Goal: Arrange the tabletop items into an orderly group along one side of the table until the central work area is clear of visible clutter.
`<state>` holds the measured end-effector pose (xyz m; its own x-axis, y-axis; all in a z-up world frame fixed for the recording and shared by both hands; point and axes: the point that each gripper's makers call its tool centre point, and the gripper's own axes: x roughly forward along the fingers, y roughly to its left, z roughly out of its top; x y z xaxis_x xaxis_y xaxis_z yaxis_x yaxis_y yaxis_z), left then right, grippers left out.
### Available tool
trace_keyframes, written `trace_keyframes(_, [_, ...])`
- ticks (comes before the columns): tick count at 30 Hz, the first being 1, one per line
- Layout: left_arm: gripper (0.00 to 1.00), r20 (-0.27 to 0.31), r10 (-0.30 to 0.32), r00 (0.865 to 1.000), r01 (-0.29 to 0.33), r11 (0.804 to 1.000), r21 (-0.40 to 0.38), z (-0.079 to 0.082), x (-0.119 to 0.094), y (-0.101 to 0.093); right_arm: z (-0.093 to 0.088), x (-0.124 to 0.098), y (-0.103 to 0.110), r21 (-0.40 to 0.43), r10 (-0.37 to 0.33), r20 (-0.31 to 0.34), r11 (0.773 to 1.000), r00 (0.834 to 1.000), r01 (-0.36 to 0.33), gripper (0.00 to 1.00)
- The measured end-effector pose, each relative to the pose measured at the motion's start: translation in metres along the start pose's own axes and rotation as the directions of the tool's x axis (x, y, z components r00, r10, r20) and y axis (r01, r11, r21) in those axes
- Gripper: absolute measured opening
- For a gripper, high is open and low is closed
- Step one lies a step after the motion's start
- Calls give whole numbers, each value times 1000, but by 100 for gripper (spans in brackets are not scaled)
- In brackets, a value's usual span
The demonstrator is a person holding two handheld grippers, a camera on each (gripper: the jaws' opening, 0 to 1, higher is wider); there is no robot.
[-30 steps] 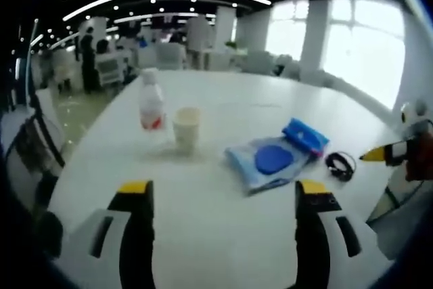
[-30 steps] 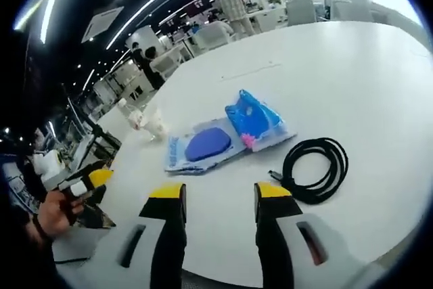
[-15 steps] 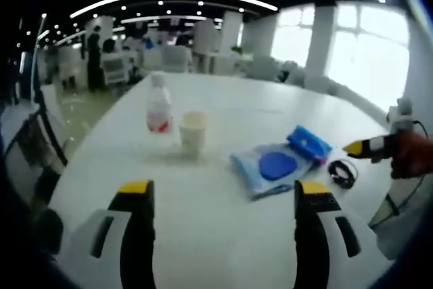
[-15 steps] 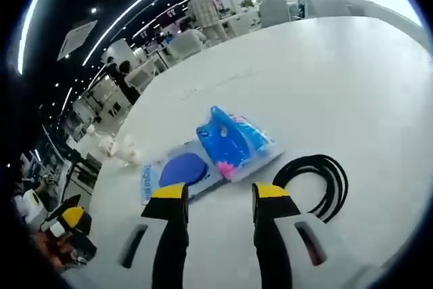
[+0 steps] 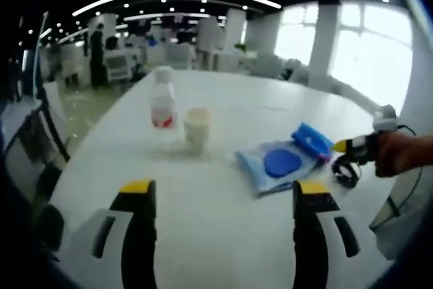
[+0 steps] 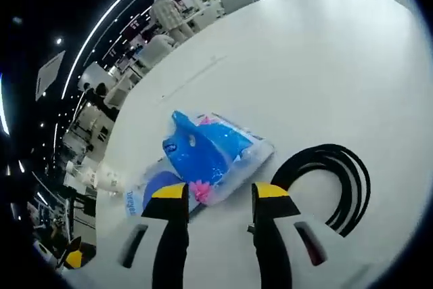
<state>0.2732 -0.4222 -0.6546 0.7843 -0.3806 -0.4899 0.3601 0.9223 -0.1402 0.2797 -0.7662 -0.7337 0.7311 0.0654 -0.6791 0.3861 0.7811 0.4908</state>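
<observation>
1. While the right gripper (image 6: 214, 193) hangs with jaws apart and empty over the blue plastic wipes pack (image 6: 215, 155) mid-tabletop, a shallow nip could slide it into the coiled black cable (image 6: 335, 184) just beside.
2. Left gripper (image 5: 220, 193), also open and empty, faces the small plastic bottle (image 5: 162, 105) and cream paper cup (image 5: 197, 128) toward the far edge; both look easy to topple.

left claw (image 5: 220, 197) open, right claw (image 6: 218, 194) open
</observation>
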Motion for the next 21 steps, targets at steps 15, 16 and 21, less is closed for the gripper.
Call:
trace_keyframes(15, [76,-15,31,999,-32,999,-32,-5,0,11,-6,24,-14,66,-76,-85,994,993,82,16])
trace_keyframes(16, [76,-17,33,999,-33,999,-33,-5,0,11,-6,24,-14,59,-78,-84,995,993,83,15])
trace_keyframes(21, [74,-32,31,999,-31,1000,-1,-8,2,9,-2,24,-9,-4,-32,-82,999,996,32,4])
